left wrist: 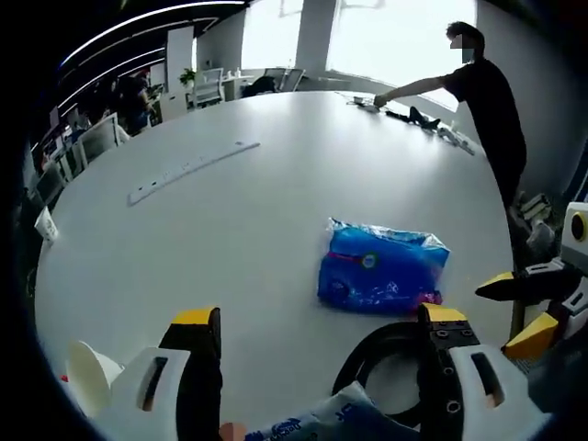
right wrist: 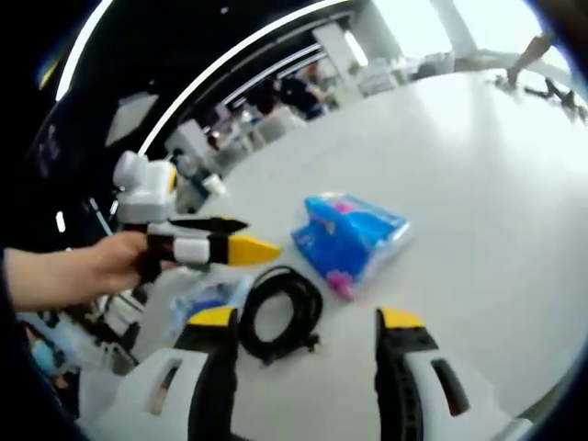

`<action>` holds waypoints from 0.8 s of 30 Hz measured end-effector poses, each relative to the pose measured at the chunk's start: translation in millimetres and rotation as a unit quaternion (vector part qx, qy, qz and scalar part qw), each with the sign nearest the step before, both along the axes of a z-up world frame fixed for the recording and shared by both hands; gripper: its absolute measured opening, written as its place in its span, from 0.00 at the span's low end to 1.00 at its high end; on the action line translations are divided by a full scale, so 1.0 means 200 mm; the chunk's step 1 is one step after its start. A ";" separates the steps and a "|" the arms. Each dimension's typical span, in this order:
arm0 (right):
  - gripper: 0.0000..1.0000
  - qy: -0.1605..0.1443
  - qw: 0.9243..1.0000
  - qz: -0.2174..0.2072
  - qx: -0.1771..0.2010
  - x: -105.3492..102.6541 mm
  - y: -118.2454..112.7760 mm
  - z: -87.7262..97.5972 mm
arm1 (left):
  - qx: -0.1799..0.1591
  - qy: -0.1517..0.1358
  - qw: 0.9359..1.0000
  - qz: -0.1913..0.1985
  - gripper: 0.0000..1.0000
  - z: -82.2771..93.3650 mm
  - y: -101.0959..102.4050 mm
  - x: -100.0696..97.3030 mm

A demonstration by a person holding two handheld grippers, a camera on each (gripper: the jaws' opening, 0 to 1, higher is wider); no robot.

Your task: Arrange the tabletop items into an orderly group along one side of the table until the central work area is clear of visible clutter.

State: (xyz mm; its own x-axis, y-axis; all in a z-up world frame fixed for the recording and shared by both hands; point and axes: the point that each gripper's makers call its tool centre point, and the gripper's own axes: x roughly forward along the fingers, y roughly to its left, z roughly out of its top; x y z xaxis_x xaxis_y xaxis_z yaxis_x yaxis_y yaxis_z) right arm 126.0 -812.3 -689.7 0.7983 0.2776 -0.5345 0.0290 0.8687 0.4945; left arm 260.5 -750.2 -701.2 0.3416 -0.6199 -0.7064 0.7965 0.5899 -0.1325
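Grippers above a half-sorted white table

Both grippers hang over the near edge of the white table, each with its jaws spread wide and nothing between them.

Left gripper, in its own view, points across the table toward the blue packet, which lies flat just beyond its yellow tips. A coil of black cable sits just beside its right-hand jaw, part of the loop hidden behind it. A second blue-and-white packet lies at the bottom between the jaws, close to the camera. A white cup stands at the left jaw's outer side.

In the right gripper view, a bare hand reaches in from the left and holds the left gripper roughly level, its yellow tip aimed at the blue packet. The right gripper looks down on the cable coil, which lies between its jaws and toward the left one.

Further off, a long white strip lies on the table, well apart from the packets. A person in black leans over the far edge, arm stretched to small dark items there.
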 end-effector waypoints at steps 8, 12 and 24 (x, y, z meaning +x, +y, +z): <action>0.57 0.010 1.000 -0.012 -0.006 0.02 -0.05 -0.04 | -0.012 0.006 1.000 -0.009 0.87 -0.02 -0.05 0.03; 0.57 0.012 1.000 -0.018 -0.006 0.04 -0.07 -0.05 | -0.018 0.010 1.000 -0.010 0.85 -0.02 -0.08 0.05; 0.53 0.010 0.999 -0.044 -0.018 0.17 -0.16 -0.07 | -0.020 0.024 0.999 -0.020 0.77 -0.07 -0.13 0.04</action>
State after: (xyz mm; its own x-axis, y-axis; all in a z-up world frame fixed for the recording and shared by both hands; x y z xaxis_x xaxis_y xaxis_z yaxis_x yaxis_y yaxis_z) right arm 159.1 -845.2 -702.9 0.8075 0.1860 -0.5597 0.1166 0.8799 0.4607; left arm 268.8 -776.6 -714.9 0.2823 -0.6604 -0.6959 0.8120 0.5508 -0.1932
